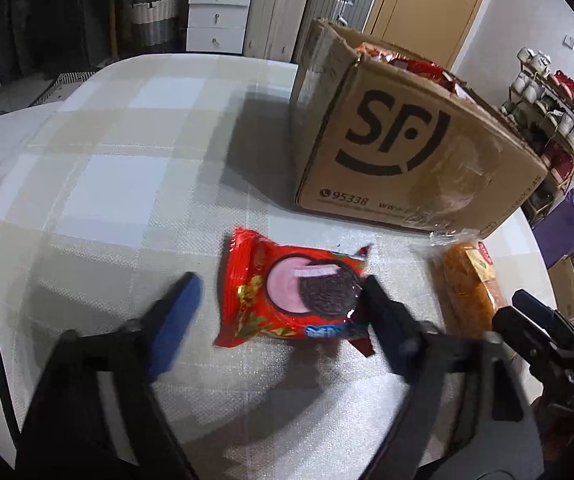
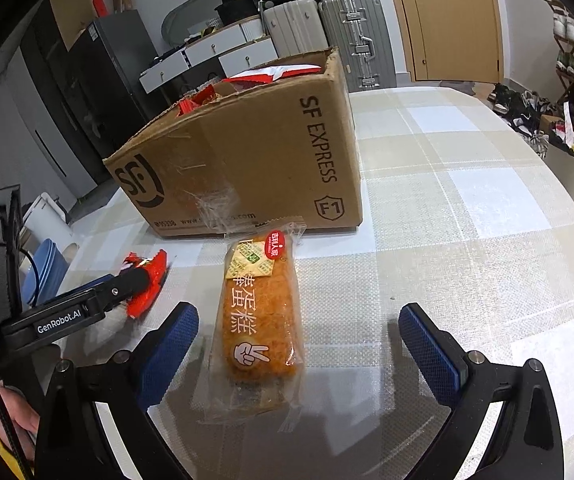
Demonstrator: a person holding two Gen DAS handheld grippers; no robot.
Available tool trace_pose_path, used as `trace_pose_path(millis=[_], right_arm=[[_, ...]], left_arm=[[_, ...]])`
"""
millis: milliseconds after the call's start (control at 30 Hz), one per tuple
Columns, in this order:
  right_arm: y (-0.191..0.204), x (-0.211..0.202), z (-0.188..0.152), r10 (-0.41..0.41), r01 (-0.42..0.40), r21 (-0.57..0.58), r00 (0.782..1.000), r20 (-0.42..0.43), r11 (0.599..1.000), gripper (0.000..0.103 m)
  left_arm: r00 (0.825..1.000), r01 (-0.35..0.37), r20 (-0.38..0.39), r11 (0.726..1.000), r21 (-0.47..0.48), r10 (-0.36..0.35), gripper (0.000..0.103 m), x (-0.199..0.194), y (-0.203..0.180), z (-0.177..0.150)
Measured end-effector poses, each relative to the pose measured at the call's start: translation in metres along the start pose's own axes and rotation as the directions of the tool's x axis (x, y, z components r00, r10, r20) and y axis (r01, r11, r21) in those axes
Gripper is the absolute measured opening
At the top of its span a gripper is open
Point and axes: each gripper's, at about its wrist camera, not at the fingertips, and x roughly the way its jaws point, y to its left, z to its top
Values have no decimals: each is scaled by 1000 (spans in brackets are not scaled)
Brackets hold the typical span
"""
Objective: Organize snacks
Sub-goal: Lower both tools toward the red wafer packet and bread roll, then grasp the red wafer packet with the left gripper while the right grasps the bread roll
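A bench [image 1: 107,128] covered with a pale checked cloth carries an open cardboard box [image 1: 399,148] printed with a black SF logo, standing at the far side, with red snack wrappers [image 1: 415,66] showing above its rim. 2 snacks lie on the cloth in front of the box. The red cookie packet [image 1: 291,296], printed with a dark sandwich cookie and pink cream, lies flat on the near side, left of the second snack. The left claw [image 1: 283,296] straddles this packet with its 2 blue-padded fingers [image 1: 179,312] spread to either side; the left pad stands clear of the wrapper, the right finger lies at the wrapper's right edge, and motion blur prevents telling whether that pad touches it, so the packet sits between the jaws without a visible clamp. The wrapped golden cake [image 2: 261,312], in clear film with a red and green label and white characters, lies lengthwise just in front of the box, its far end close to the box wall. The right claw [image 2: 299,340] is held wide apart above the near end of the cake, both pads [image 2: 427,344] clear of it. In the right wrist view the left claw's black arm reaches over the red packet at the left, and a hand [image 2: 11,412] shows at the lower left edge.
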Motion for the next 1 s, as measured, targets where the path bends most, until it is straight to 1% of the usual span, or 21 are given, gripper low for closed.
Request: trace_pose_path(millis=[33,133,267,333,533,567,733,800,933,1000], right_arm=[[0,1,0,0,0,1,1000,-7,1000,102],[1,2,-1,-2,2,-4,1000,-13,1000,102],[2,2,-2,-14,14,-18,1000,-15,1000,102],[4,2,-2,-18,18,-22,1000,-16,1000,102],[6,3,-2,-34,33,-35,999,-29,999,102],[7,3,-3,-37,36,-35,999,-30,999,102],[12,5,-2,-58,56,-57,998,-29,997,102],[14,5,-2,-62,60,-56,998,-26,997,102],[20,5,-2,-66,63,-78,997,-30,995,102],[22,6,-1,-69,66,-92,997,-32,994,102]], left_arm=[[1000,0,1,1000,9,0,66,1,-1,-1],[1000,15,9,999,33,-15,56,2,-1,-6],[1000,21,9,998,52,-22,51,1,-4,-7],[999,37,5,998,52,-37,46,2,-5,-8],[999,29,20,998,58,-30,44,-5,-9,-15],[999,31,23,998,60,-33,44,-10,-8,-21],[997,70,27,996,51,-72,43,-18,-4,-31],[994,104,25,994,37,-105,43,-19,0,-32],[992,121,26,992,25,-122,43,-20,4,-33],[992,117,36,993,29,-118,43,-22,3,-33]])
